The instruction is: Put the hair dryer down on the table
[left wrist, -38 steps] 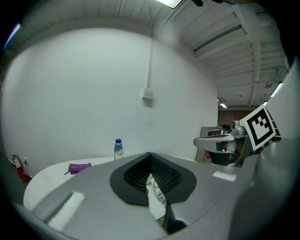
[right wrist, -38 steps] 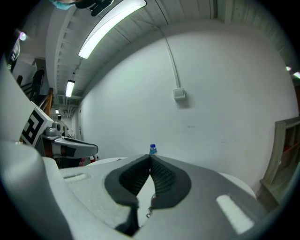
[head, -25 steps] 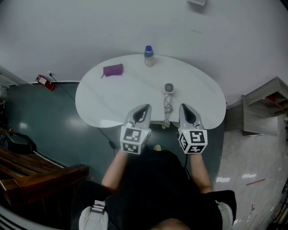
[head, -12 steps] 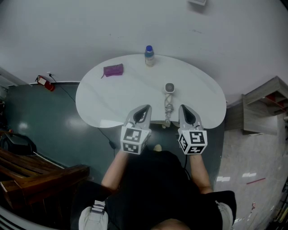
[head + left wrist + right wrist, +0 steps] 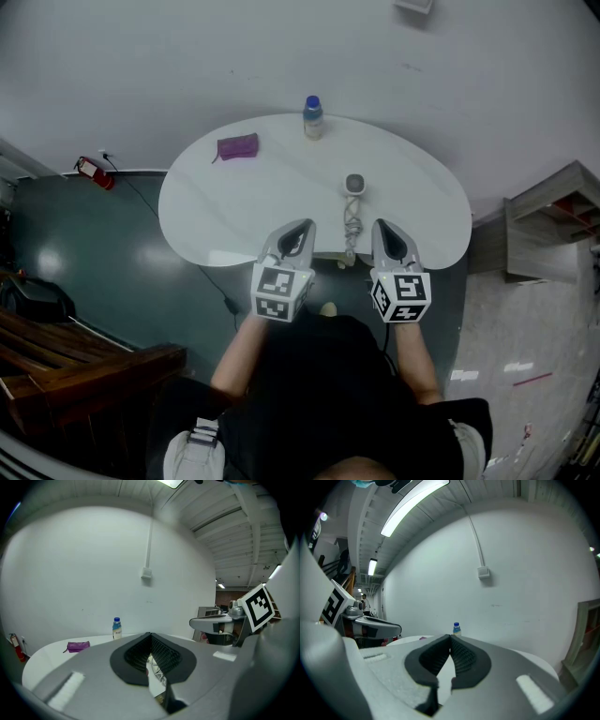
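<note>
Lying flat on the white bench (image 5: 253,202), the hair dryer (image 5: 352,186) sits at twelve o'clock, just beyond the left hand-held gripper (image 5: 303,225) and right hand-held gripper (image 5: 382,226), both pressed together on nothing, so the put-down looks finished.

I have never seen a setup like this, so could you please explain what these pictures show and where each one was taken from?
There is no robot here: a person holds a two-jaw gripper in each hand. One picture comes from a camera on the person's head, looking down. The other two come from cameras riding on the grippers, looking along their jaws. The left gripper and right gripper hover at the near edge of a white table; both are shut and hold nothing. On the table lie a hair dryer with its coiled cord, a purple pouch and an upright blue-capped bottle.
</note>
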Motion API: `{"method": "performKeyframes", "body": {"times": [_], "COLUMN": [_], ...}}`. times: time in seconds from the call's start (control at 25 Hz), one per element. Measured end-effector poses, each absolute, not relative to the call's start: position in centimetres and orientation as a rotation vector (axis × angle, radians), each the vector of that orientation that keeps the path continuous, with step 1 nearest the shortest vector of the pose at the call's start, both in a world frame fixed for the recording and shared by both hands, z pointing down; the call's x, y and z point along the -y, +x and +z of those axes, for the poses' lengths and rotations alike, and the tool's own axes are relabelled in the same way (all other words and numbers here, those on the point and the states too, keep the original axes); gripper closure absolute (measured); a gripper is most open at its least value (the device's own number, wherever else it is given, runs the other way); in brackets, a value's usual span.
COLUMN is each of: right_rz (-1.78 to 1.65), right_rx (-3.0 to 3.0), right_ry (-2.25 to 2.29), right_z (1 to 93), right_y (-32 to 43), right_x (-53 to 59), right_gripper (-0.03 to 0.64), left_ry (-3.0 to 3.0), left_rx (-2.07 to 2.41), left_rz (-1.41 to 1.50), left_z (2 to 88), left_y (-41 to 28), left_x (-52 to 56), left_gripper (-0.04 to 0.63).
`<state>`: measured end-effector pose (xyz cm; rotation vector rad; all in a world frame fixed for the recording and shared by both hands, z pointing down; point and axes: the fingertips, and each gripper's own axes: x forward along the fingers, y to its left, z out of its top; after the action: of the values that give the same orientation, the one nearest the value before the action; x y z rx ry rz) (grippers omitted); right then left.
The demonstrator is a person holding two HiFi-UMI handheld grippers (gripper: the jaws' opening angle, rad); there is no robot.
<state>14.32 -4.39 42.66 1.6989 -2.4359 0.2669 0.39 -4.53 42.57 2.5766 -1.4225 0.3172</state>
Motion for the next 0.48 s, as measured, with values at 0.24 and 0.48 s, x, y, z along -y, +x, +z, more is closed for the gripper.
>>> {"method": "performKeyframes", "body": {"times": [0.24, 0.48], "right_rz": [0.271, 0.272], "right_rx": [2.439, 2.438], "right_ry": [1.702, 1.699], "right_z": [42.55, 42.7], "right_y": [14.31, 14.2], "right_x": [4.2, 3.87], "right_gripper": [0.612, 0.612], "left_ry": [2.577, 2.573], "left_rx": [1.416, 1.411], "left_rz": [0.313, 0.313], "left_z": [42.5, 42.74], "left_y": [0.39, 0.34], "left_x": [4.35, 4.01], "left_gripper": [0.591, 0.591]}}
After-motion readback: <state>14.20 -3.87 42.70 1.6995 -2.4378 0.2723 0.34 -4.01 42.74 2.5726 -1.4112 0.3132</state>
